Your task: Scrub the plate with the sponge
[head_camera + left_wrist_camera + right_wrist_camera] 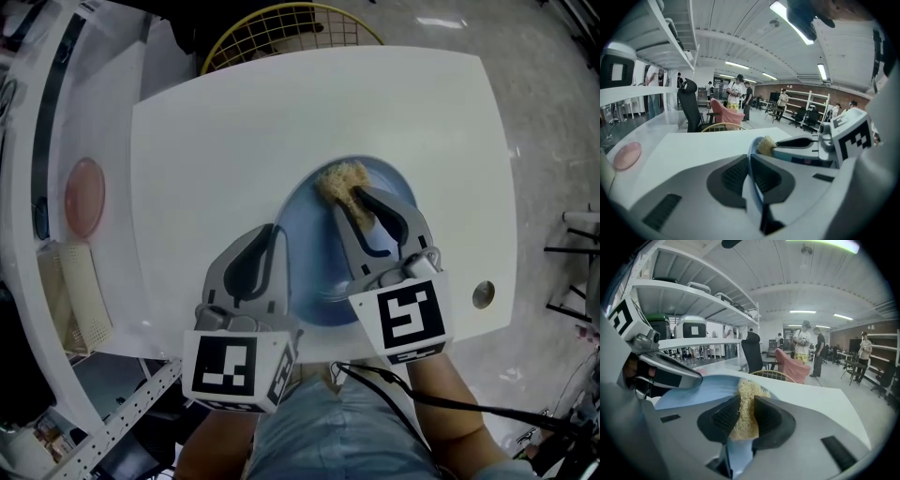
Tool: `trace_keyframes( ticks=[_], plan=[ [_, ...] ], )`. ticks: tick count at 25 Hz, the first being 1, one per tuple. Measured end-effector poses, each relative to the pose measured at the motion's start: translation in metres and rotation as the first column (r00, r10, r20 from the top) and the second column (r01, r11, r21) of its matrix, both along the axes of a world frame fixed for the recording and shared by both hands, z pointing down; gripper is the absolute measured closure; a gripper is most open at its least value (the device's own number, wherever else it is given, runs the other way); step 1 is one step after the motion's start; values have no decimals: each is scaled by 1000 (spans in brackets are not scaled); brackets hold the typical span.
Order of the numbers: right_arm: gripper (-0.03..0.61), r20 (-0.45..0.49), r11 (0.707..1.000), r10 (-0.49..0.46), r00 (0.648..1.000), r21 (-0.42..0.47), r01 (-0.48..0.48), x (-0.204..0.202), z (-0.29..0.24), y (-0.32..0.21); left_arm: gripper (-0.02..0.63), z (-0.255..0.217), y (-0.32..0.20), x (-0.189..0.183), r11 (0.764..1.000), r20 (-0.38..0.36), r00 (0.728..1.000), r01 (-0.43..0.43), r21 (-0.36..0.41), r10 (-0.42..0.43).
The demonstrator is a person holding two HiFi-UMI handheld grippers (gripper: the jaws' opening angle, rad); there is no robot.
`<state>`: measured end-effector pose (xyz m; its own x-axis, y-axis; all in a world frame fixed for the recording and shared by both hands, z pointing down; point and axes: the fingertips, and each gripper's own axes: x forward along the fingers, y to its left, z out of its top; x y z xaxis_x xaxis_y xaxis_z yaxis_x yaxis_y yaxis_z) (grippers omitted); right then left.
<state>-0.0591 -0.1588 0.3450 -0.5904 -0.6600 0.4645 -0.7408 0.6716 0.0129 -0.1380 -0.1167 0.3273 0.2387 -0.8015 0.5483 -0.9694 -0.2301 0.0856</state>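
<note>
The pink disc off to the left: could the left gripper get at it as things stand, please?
Probably not yet: the left gripper is shut on the blue plate. Once released, the table toward the pink disc looks bare.

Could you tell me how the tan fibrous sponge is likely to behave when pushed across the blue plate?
The tan fibrous sponge looks pinched thin between the jaws of the right gripper, so it is probably soft. Its open weave suggests it is light. The rough fibres would likely drag on the smooth blue plate.
</note>
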Motion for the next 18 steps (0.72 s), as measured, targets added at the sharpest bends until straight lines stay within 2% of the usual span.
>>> trace_keyframes(
  ticks=[18],
  plan=[
    [483,47,986,-169,985,7,169,-27,-4,66,591,4,3,4,1000,6,1000,2,2,-2]
  ],
)
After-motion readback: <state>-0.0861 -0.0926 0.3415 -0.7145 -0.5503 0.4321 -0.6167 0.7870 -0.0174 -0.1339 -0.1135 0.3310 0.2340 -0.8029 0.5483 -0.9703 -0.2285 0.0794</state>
